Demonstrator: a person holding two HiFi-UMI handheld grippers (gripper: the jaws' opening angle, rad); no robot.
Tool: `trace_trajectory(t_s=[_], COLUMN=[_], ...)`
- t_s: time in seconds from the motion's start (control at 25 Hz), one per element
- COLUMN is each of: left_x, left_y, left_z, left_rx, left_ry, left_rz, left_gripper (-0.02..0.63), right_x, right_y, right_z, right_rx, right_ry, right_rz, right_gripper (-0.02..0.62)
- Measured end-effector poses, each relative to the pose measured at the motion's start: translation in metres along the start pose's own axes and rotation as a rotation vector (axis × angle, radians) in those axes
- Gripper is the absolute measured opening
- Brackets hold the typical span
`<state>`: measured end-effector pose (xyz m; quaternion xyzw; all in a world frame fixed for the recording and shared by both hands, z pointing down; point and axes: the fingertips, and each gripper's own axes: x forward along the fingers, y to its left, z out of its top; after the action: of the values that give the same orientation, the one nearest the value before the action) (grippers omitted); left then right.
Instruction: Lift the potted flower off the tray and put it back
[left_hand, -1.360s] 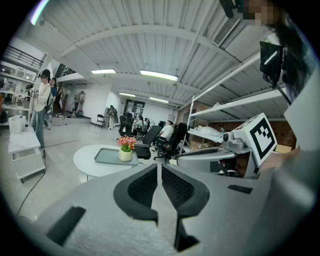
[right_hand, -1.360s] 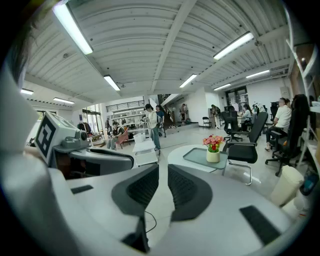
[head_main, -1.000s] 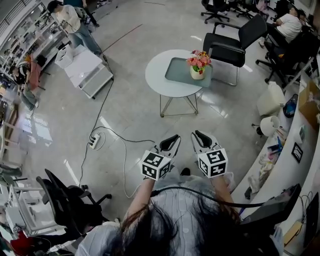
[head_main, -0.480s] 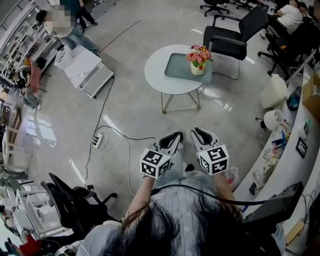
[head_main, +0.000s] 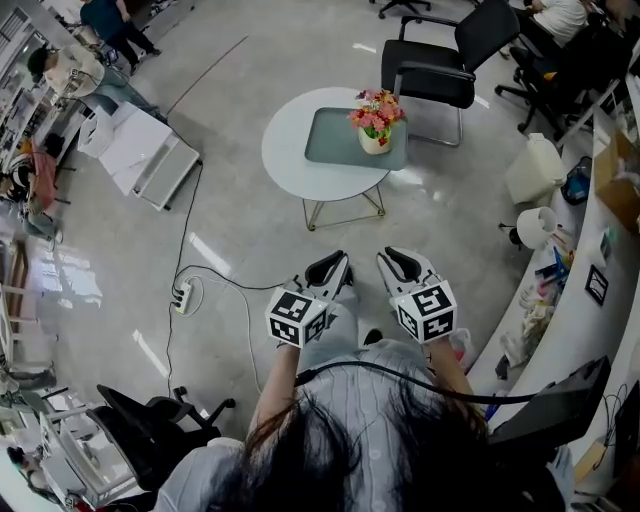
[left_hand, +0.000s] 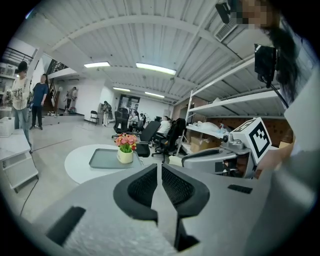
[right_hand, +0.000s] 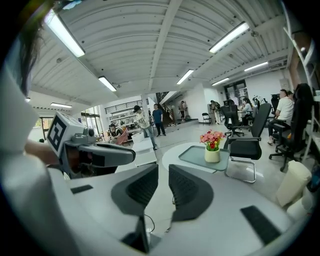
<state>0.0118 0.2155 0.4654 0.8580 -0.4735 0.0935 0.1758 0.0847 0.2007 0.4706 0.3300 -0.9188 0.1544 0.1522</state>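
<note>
The potted flower (head_main: 375, 126), pink and red blooms in a cream pot, stands on a grey-green tray (head_main: 345, 140) on a round white table (head_main: 290, 160). It stands upright at the tray's right side, as the left gripper view also shows of the potted flower (left_hand: 125, 148) and the right gripper view of the potted flower (right_hand: 212, 146). Both grippers are held over the floor, well short of the table. My left gripper (head_main: 335, 263) has its jaws pressed together, empty. My right gripper (head_main: 392, 259) stands slightly open with a narrow gap and nothing in it.
A black chair (head_main: 430, 70) stands behind the table. A power strip (head_main: 183, 296) with a cable lies on the floor at the left. A white counter (head_main: 585, 310) and a white bin (head_main: 537, 226) line the right. An office chair (head_main: 150, 425) stands at lower left.
Both grippers have moved forward toward the table. The table with the flower now sits closer and further left in the head view.
</note>
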Motion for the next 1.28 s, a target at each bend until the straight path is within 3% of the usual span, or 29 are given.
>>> trace_trajectory(t_s=[0.36,0.76,1.0,1.28], left_x=[0.04,0.088,0.104,0.126], left_y=[0.078,0.154,0.185,0.198], left_z=[0.023,0.043,0.055,0.054], left_rx=[-0.006,-0.012,0.066,0.08], left_ry=[0.041,0.075,0.104,0.136], left_rz=[-0.013,-0.087,-0.168,-0.232], left_gripper=[0.02,0.02,0.02,0.021], right_x=[0.07,0.133,0.156,0.16], right_y=[-0.037,-0.067,-0.088,-0.111], right_z=[0.029,0.058,0.065,0.064], right_rx=[0.032,0.042,0.087,0.141], right_ry=[0.037,0.057,0.062,0.071], right_rz=[-0.032,-0.098,-0.173,-0.243], right_gripper=[0.075,0.075,0.075,0.077])
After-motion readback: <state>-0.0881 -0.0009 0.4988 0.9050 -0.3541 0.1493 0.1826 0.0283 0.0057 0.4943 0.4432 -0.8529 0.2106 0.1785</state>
